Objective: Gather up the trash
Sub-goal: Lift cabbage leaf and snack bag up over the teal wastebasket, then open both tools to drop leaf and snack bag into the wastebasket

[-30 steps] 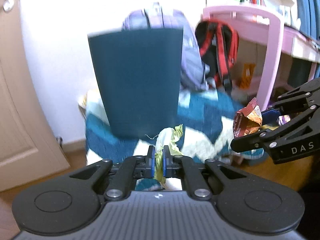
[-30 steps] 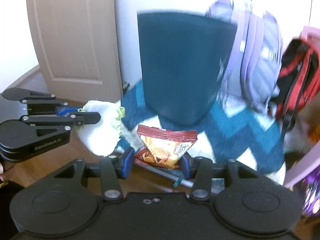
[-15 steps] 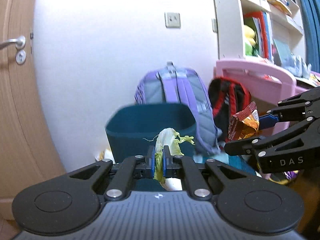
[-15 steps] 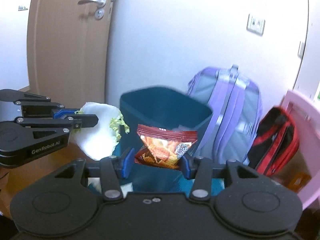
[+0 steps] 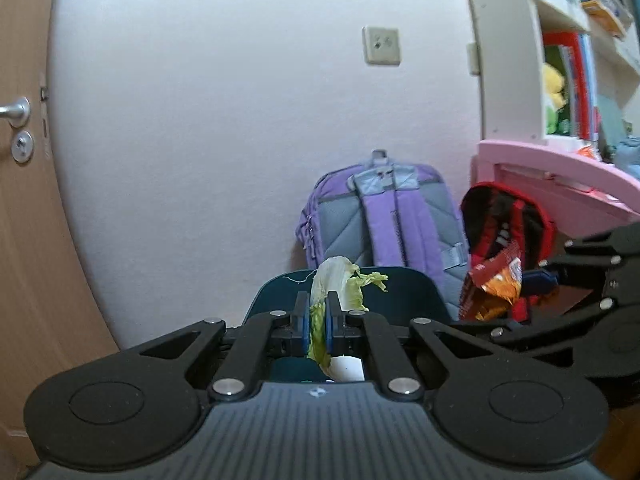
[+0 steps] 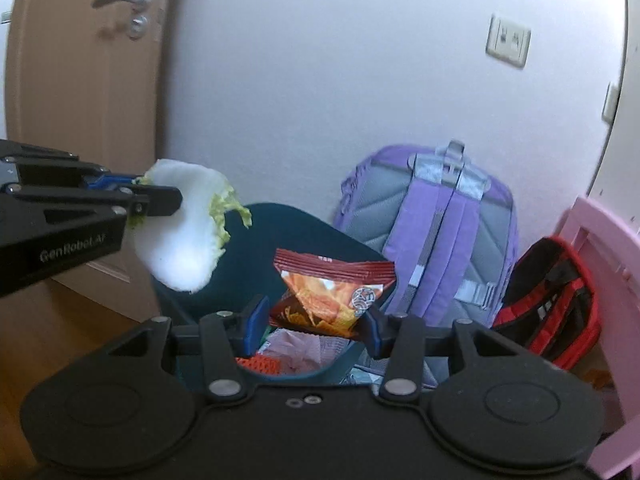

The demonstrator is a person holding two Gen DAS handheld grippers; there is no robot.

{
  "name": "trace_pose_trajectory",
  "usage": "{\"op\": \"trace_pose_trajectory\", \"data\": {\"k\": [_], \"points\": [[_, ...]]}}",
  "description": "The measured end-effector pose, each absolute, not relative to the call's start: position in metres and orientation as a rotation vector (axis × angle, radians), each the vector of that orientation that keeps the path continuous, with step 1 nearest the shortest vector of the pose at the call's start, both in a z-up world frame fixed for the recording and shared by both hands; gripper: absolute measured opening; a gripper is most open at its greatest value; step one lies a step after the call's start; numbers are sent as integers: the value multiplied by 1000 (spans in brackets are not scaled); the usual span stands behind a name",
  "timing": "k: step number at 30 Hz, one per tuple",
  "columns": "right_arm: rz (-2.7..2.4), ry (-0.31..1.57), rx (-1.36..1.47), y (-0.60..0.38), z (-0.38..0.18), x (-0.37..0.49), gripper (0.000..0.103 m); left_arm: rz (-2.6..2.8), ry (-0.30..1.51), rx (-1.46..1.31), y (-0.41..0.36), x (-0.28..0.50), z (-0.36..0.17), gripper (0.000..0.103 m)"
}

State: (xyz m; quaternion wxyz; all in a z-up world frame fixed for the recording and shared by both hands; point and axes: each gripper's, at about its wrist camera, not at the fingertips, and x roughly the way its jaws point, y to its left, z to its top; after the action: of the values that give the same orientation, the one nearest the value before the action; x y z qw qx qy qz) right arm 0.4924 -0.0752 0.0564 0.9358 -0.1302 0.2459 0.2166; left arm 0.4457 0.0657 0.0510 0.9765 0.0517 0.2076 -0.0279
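Observation:
My left gripper (image 5: 318,314) is shut on a cabbage leaf (image 5: 340,284), white and pale green, held just above the near rim of a dark teal bin (image 5: 416,292). From the right wrist view the leaf (image 6: 184,232) hangs over the bin's left side (image 6: 256,256). My right gripper (image 6: 312,320) is shut on a red and orange chip bag (image 6: 328,292), held over the bin's opening. The bag also shows in the left wrist view (image 5: 494,288). Paper and red scraps (image 6: 292,356) lie inside the bin.
A purple backpack (image 6: 440,232) leans on the white wall behind the bin. A red and black backpack (image 6: 552,300) sits by a pink desk (image 5: 560,176). A wooden door (image 6: 80,80) stands at the left. Bookshelves (image 5: 576,40) rise at the right.
Both grippers rose from beside the bin, low over the blue patterned rug, to above its rim. The bin's inside has come into view. Both kept their hold.

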Motion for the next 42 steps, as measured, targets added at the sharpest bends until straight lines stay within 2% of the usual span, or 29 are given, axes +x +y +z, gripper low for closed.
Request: {"op": "trace_pose_trajectory", "data": {"k": [12, 19, 21, 23, 26, 27, 28, 32, 35, 42], "points": [[487, 639, -326, -51, 15, 551, 48, -49, 624, 128, 65, 526, -2, 7], [497, 646, -357, -46, 7, 547, 62, -50, 707, 146, 60, 533, -21, 8], [502, 642, -358, -46, 7, 546, 62, -49, 713, 146, 60, 532, -22, 9], [498, 640, -354, -47, 8, 544, 62, -46, 706, 146, 59, 529, -21, 15], [496, 633, -353, -48, 11, 539, 63, -39, 688, 131, 60, 525, -17, 47], [496, 630, -354, -48, 12, 537, 63, -33, 673, 127, 61, 523, -14, 65], [494, 625, -355, -49, 14, 534, 63, -25, 651, 122, 61, 519, -11, 73], [484, 606, -335, -54, 21, 525, 66, -25, 624, 89, 65, 508, 0, 73], [476, 585, -307, -62, 28, 518, 72, -8, 604, 77, 67, 499, 6, 81], [465, 535, -245, -77, 45, 496, 81, 13, 568, 46, 72, 472, 21, 84]]}}
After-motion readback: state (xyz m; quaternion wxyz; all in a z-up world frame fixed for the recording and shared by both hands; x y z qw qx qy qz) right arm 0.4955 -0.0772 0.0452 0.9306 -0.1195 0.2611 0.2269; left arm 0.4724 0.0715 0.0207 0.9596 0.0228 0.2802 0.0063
